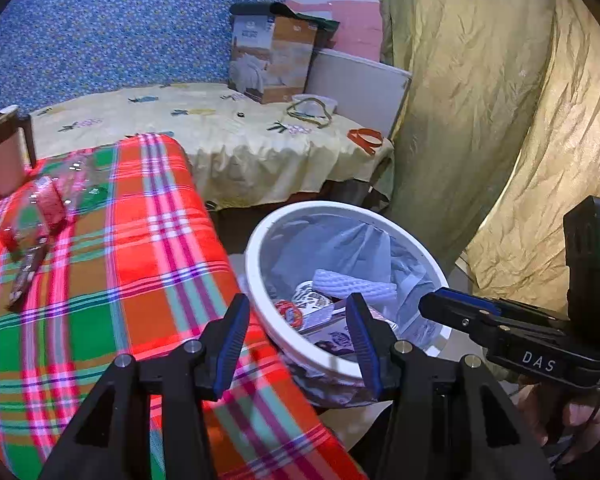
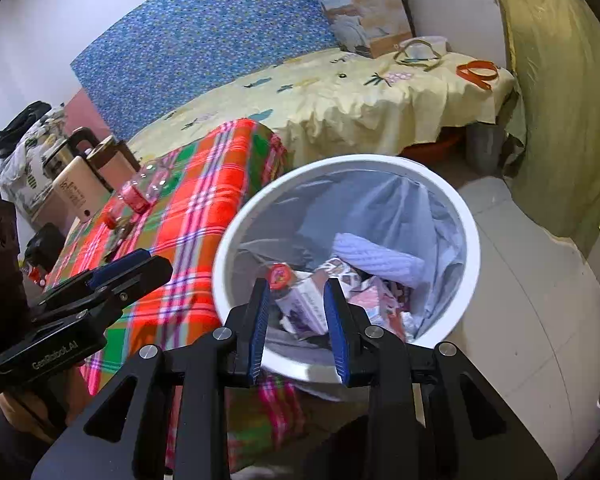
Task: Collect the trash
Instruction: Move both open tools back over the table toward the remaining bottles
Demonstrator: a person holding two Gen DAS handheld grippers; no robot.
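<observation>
A white bin (image 1: 260,304) with a pale liner stands on the floor beside the plaid-covered table (image 1: 112,280). Inside lie a white foam net (image 2: 380,258), a red lid (image 2: 280,274) and several cartons and wrappers. My left gripper (image 1: 298,308) hangs open over the table edge and the bin's near rim, with nothing between its fingers. My right gripper (image 2: 296,292) is open above the bin's (image 2: 224,248) near side, also empty. A crushed clear bottle with a red label (image 1: 48,204) and a dark wrapper (image 1: 24,280) lie on the table's far left.
A brown-lidded mug (image 1: 4,148) stands at the table's far left corner, with a kettle (image 2: 60,156) beside it. Behind are a bed with a yellow sheet (image 1: 220,132), a cardboard box (image 1: 272,60) and an orange strap (image 1: 366,138). A yellow-green curtain (image 1: 480,100) hangs on the right.
</observation>
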